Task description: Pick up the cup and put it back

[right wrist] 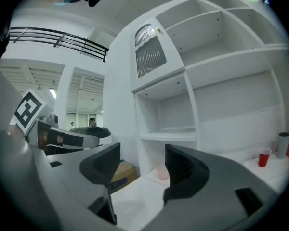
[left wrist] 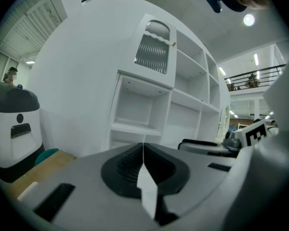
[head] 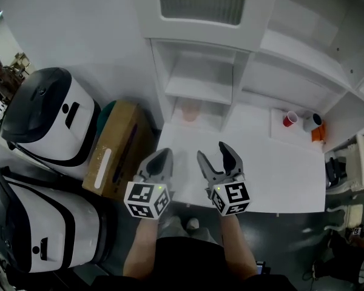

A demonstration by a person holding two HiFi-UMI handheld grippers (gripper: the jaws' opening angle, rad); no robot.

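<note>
A pale pink cup point(head: 190, 112) stands in the bottom compartment of the white shelf unit point(head: 201, 90), at the back of the white table point(head: 279, 180). In the right gripper view this pink cup point(right wrist: 162, 171) shows far off between the jaws. My right gripper point(head: 221, 156) hovers over the table's near part, open, with nothing between its fingers point(right wrist: 142, 165). My left gripper point(head: 159, 162) is beside it on the left, shut and empty point(left wrist: 143, 150). Both point at the shelves, well short of the cup.
A red cup point(head: 289, 119), a grey cup point(head: 312, 122) and an orange item point(head: 318, 132) stand at the table's back right. A cardboard box point(head: 118, 147) and two white-and-black machines point(head: 45, 114) stand left of the table.
</note>
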